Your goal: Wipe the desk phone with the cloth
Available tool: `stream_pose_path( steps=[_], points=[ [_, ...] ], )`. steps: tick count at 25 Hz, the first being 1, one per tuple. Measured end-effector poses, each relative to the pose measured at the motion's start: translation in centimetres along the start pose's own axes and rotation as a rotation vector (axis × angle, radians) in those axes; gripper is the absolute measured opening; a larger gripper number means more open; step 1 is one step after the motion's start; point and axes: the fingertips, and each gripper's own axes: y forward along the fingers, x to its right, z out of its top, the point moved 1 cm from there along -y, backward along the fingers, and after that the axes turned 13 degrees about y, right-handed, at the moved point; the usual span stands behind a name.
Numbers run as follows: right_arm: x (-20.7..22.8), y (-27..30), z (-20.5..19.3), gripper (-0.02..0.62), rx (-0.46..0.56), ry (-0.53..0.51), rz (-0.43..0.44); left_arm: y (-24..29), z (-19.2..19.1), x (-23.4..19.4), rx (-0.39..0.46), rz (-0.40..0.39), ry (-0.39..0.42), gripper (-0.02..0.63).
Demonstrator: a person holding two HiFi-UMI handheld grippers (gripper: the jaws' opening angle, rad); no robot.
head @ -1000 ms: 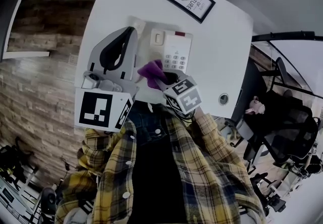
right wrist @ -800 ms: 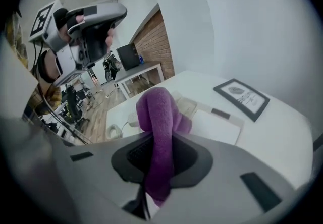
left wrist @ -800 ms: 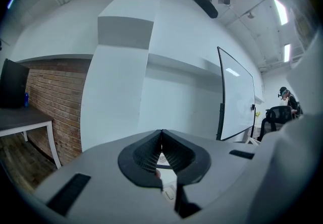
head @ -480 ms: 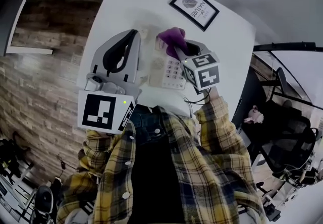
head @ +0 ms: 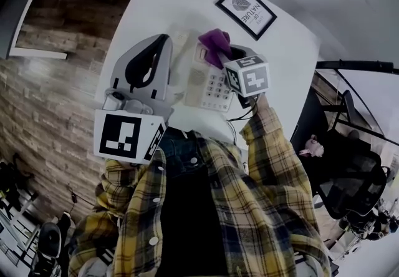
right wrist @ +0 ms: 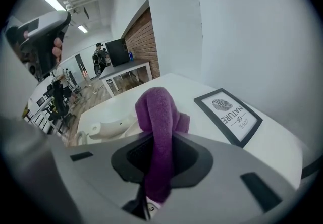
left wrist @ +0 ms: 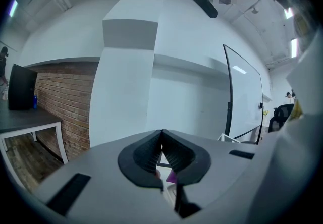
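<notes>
beside the "love of nature" frame (right wrist: 229, 115), right tongs (right wrist: 160, 142) clamp cloth (right wrist: 157, 109); left tongs (left wrist: 161, 140) closed.

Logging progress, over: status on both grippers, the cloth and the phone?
Left gripper shut, empty, beside desk phone. Right gripper shut on purple cloth, at the phone's far end. Nothing blocking; framed print lies clear beyond.

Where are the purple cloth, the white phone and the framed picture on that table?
purple fuzzy cloth (head: 214, 42): head view, on its bunched top fold.
white plastic desk phone (head: 215, 88): head view, on its keypad.
black-framed rectangular print (head: 246, 10): head view, on its white centre.
</notes>
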Motion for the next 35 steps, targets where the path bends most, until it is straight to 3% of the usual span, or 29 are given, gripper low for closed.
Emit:
stream_pose_path(
  steps=[13, 35],
  points=[
    [-1.7, -0.9, -3.7, 0.067, -0.056, 0.031, 0.044, 0.0, 0.2, 0.5, 0.004, -0.015, -0.002, 0.015],
    [-5.9, -2.5, -12.1, 0.067, -0.114, 0.143, 0.104, 1.0, 0.1, 2.1, 0.009, -0.128, -0.004, 0.015]
  ],
)
